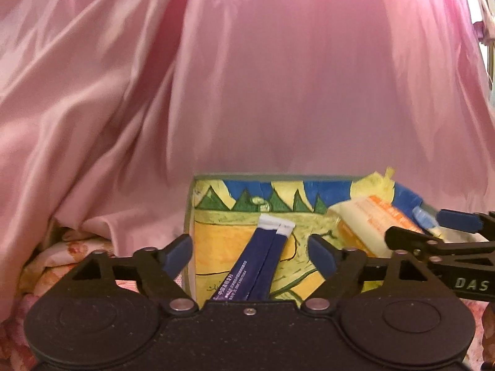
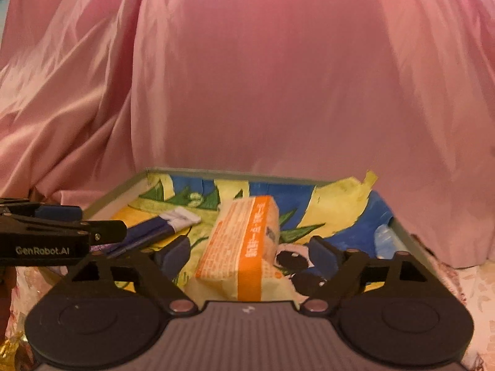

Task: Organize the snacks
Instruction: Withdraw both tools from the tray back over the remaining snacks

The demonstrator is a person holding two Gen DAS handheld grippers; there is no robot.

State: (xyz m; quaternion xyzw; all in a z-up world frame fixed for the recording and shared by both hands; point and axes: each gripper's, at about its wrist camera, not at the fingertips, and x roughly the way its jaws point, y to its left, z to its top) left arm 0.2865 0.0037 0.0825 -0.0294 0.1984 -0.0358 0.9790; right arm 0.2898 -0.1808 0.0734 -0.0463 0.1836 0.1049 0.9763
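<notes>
A painted tray (image 1: 216,235) with yellow, green and blue pictures lies before me; it also shows in the right wrist view (image 2: 191,174). Two dark blue stick packets (image 1: 260,266) lie in it between the wide-apart fingers of my left gripper (image 1: 249,253), which is open. They show at the left in the right wrist view (image 2: 154,232). An orange and cream snack pack (image 2: 244,247) lies in the tray between the spread fingers of my right gripper (image 2: 247,255), which is open. The pack shows at the right in the left wrist view (image 1: 368,222).
Pink satin cloth (image 1: 247,77) hangs behind the tray and fills the background. A floral cloth (image 1: 62,266) covers the surface on the left. A pale blue packet (image 2: 385,241) lies at the tray's right side. A gold wrapper (image 2: 10,349) is at bottom left.
</notes>
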